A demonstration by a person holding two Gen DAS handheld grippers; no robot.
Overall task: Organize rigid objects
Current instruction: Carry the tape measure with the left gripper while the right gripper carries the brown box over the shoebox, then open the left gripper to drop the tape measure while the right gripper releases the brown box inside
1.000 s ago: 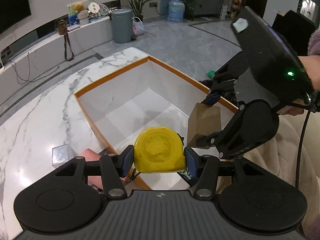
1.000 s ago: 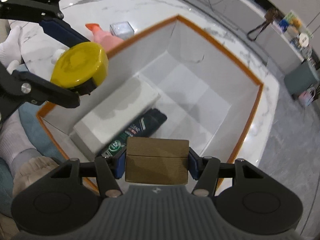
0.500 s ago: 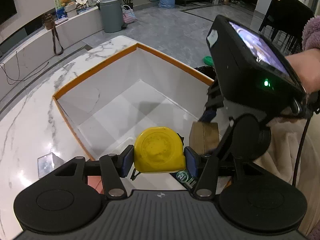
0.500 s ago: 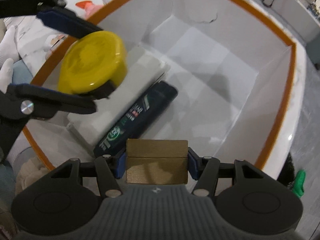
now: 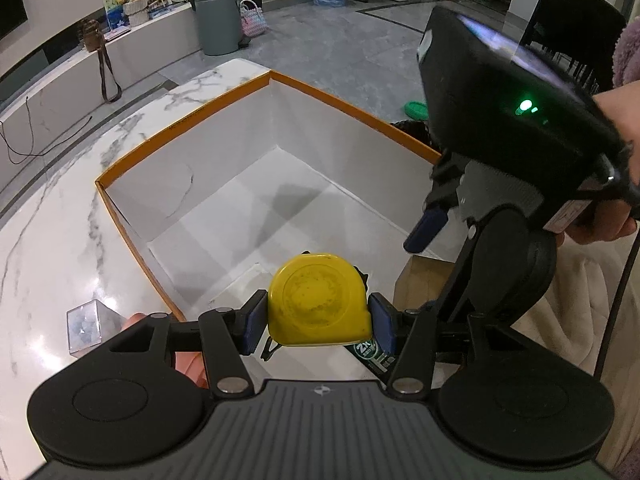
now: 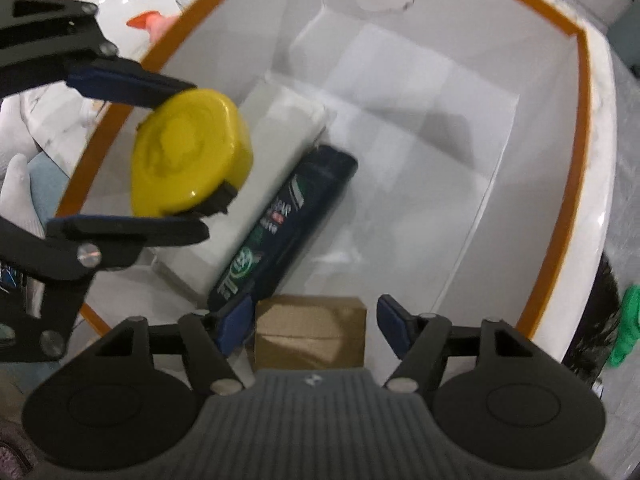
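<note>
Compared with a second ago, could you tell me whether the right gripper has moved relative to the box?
Yes. The right gripper has come down into the white box, whose walls now fill its view.

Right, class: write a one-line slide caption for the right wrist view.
Right claw opening around a brown box inside the orange-rimmed bin, left claw holding a yellow tape measure.

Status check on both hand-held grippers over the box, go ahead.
Left hand-held gripper clamps yellow tape measure. Right hand-held gripper opening, brown box between jaws. Dark bottle lies adjacent.
</note>
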